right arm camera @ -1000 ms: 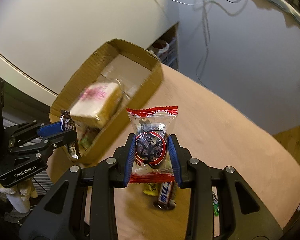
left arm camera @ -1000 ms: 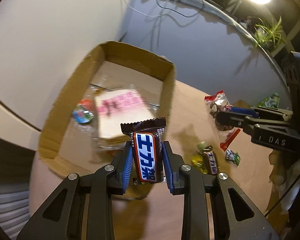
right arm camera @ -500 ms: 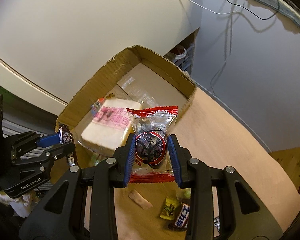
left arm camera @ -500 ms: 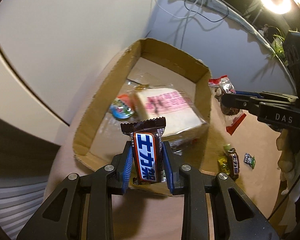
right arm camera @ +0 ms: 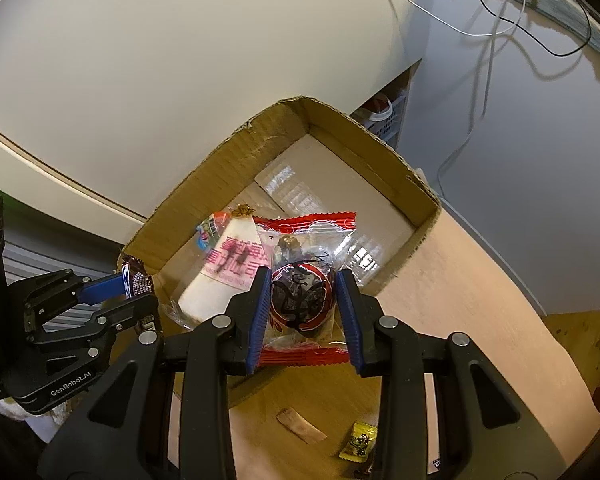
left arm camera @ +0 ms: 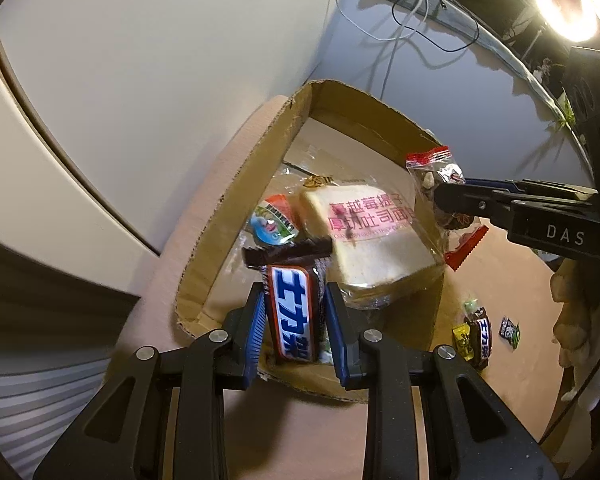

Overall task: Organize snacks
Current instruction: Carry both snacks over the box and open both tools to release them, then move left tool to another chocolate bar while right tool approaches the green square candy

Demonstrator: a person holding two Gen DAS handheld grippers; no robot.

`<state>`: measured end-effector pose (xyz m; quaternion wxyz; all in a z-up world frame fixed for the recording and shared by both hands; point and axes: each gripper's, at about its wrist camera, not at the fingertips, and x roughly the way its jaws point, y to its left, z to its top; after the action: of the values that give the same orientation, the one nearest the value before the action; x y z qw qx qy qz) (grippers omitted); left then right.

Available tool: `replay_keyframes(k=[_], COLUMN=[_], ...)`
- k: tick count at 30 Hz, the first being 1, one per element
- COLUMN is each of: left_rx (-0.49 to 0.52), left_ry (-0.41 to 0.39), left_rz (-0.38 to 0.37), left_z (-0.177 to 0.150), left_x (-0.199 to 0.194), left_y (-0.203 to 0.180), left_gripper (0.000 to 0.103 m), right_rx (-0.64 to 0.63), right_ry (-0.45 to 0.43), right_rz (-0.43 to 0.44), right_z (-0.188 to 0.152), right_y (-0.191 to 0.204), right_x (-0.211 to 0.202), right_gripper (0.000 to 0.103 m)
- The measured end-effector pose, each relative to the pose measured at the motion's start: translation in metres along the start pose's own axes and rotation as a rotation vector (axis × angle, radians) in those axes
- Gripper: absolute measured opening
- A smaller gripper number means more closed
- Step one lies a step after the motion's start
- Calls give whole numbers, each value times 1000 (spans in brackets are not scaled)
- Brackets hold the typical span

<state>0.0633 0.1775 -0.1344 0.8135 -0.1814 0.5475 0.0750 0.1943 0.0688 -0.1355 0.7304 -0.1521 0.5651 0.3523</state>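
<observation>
Left wrist view: the left gripper (left arm camera: 294, 322) clamps a brown chocolate bar (left arm camera: 292, 312) upright, now over the cardboard box's (left arm camera: 236, 196) near wall rather than short of it as 1 second ago. At 3 o'clock, the right gripper (right arm camera: 303, 312) pinches a red-edged clear snack packet (right arm camera: 306, 280), which has come from above the table (right arm camera: 480, 304) to above the box. Inside lie wrapped bread (left arm camera: 372, 236) and a small cup snack (left arm camera: 272, 226); loose candies (left arm camera: 474, 334) sit at 4 o'clock.

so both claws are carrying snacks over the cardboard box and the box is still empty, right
Not empty. The left wrist view shows the cardboard box already holding a bagged bread slice and a small round snack. Both claws do carry snacks.
</observation>
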Motion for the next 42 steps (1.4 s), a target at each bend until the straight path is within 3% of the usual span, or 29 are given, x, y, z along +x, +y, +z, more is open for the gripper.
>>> replay_keyframes(k=[3,7,12,24,29,33,36,42], left_rx=[-1,-5,-3,57,76,132,161,199], left_ry=[-1,-7,-14,-50,-57,-84,-101,-42], left_rz=[2,6,13,22,-11,-24,-38,-80], left_z=[1,3,4,1,-3,-11,-18,-31], left_x=[0,-1,-3,-16,-19,-21,-22,-13], left_y=[1,0,-2,-21,-30,-44,-54,-79], left_gripper=[28,44,51,52,52,52,65,67], right_rx=[-1,5,8,30,59,96,117,225], right_ry=[-5,-26,-24,-38,-73,-98,-120,-133], right_rz=[-5,-8,-9,-25,-43,-67,-76,-60], right_z=[2,3,3,-6,-15,-29,-43,-88], right_y=[2,2,1,-8,-17,-30,-40,-77], right_x=[0,-5,-7,-19,-33,-47,-56,-72], right_gripper=[37,65,65,65,65,65,65,65])
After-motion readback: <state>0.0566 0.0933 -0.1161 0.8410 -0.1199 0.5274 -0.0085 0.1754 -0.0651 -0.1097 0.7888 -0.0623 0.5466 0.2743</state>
